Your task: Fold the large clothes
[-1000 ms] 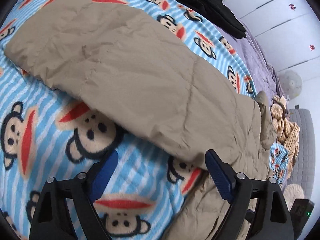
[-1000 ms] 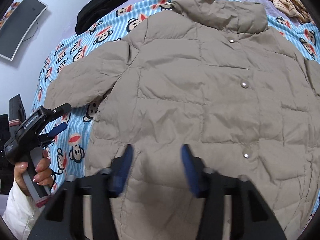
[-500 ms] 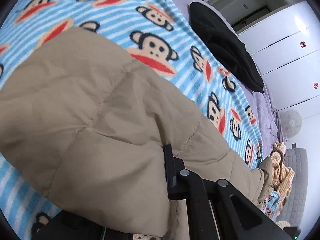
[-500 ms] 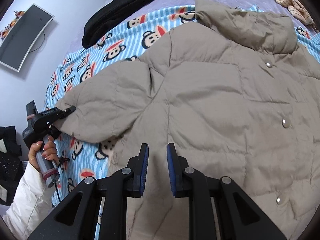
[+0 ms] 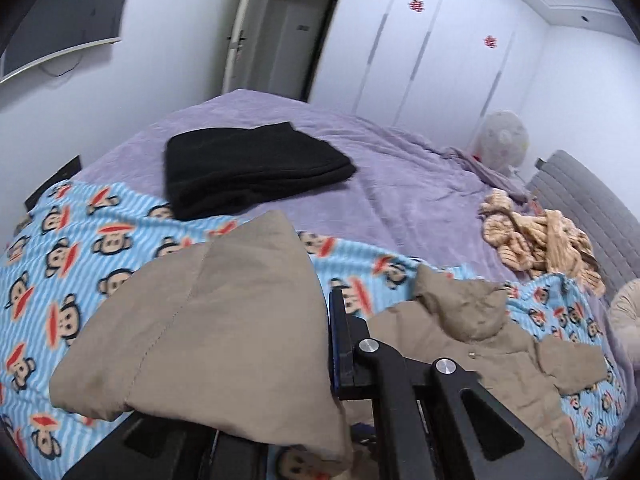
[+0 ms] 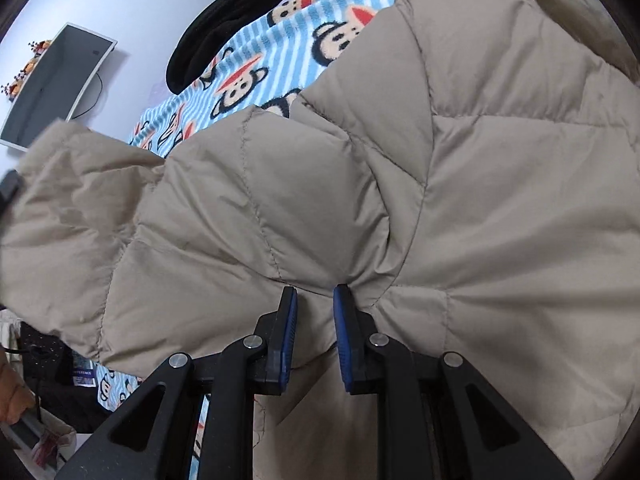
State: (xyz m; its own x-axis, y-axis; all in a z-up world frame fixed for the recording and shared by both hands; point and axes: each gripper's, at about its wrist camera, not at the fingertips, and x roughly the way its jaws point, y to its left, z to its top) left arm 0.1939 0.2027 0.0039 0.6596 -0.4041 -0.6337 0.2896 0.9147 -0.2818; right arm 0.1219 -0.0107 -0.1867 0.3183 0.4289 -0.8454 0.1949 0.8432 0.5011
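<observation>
We see the tan puffy coat lying on the blue monkey blanket on the bed, with our left gripper clamped tight on the end of its sleeve, which hides much of the blanket. Our right gripper pinches a fold by the armpit, jaws narrow. Farther back lie a folded black garment on the purple bedspread and a striped bundle.
</observation>
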